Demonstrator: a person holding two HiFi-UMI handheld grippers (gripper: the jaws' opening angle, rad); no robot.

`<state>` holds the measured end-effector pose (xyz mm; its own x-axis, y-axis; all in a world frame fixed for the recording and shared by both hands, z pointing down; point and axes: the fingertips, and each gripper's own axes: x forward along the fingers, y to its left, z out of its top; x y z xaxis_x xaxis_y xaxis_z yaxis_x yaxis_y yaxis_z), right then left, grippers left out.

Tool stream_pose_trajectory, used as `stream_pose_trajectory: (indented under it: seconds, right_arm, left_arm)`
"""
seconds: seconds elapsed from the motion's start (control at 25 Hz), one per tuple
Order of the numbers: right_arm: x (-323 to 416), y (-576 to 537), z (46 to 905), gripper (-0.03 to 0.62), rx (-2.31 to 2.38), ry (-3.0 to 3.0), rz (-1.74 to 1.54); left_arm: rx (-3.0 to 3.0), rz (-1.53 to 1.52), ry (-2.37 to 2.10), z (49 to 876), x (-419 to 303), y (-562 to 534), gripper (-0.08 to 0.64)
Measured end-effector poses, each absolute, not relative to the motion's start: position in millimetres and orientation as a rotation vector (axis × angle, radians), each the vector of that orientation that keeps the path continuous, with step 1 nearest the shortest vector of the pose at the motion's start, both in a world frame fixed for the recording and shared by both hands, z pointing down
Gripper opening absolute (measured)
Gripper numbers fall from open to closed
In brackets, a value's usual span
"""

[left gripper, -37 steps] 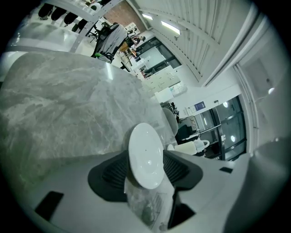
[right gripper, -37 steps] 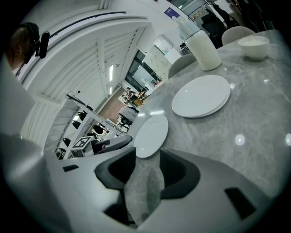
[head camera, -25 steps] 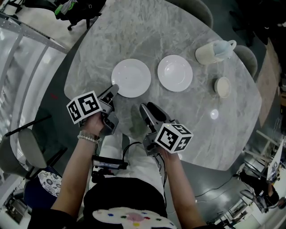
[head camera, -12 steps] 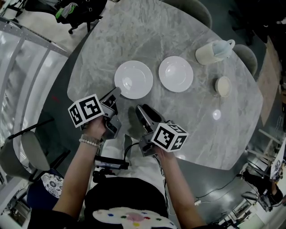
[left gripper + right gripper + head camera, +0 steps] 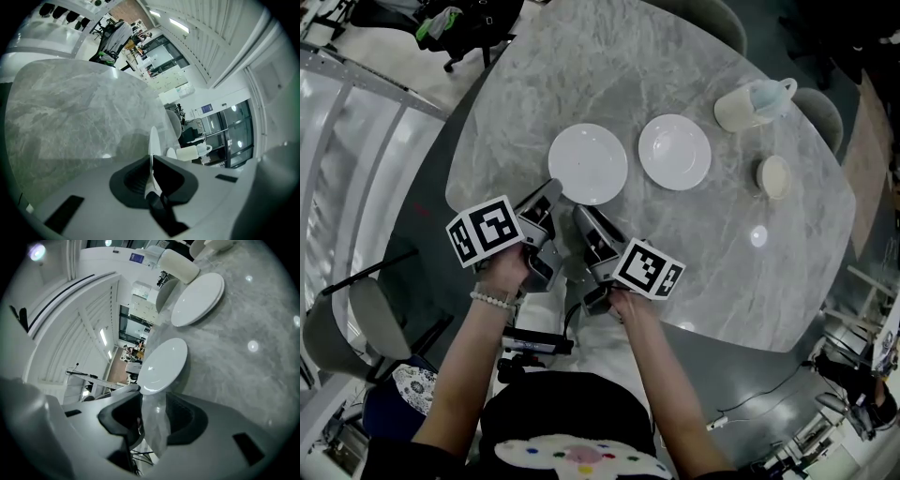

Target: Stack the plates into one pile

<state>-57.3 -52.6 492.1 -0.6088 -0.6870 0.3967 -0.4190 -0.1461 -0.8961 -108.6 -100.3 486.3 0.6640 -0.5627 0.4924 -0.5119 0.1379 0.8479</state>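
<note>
Two white plates lie side by side on the marble table, the left plate nearer me and the right plate beside it. My left gripper has just been closing, and its jaws are now shut on the left plate's near-left rim. In the left gripper view that plate stands edge-on between the jaws of the left gripper. My right gripper is open just short of the same plate's near edge. In the right gripper view the near plate and the far plate lie ahead of the empty right gripper.
A cream jug with a pale blue cup by it stands at the table's far right. A small cream bowl sits nearer. Chairs ring the table, one grey chair at my left.
My right gripper has swung left toward the left gripper and rolled, ending beside the left plate's near edge. The left gripper has closed on that plate's rim.
</note>
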Motion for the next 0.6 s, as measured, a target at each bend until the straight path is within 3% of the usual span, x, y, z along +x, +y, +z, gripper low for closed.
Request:
stream_pose_trajectory:
  seconds: [0.6]
  right_arm:
    - [-60.1, -63.4, 502.2, 0.123, -1.311, 1.804, -1.83]
  left_arm:
    - [1.541, 0.002, -0.93, 486.7, -108.7, -100.8, 0.028]
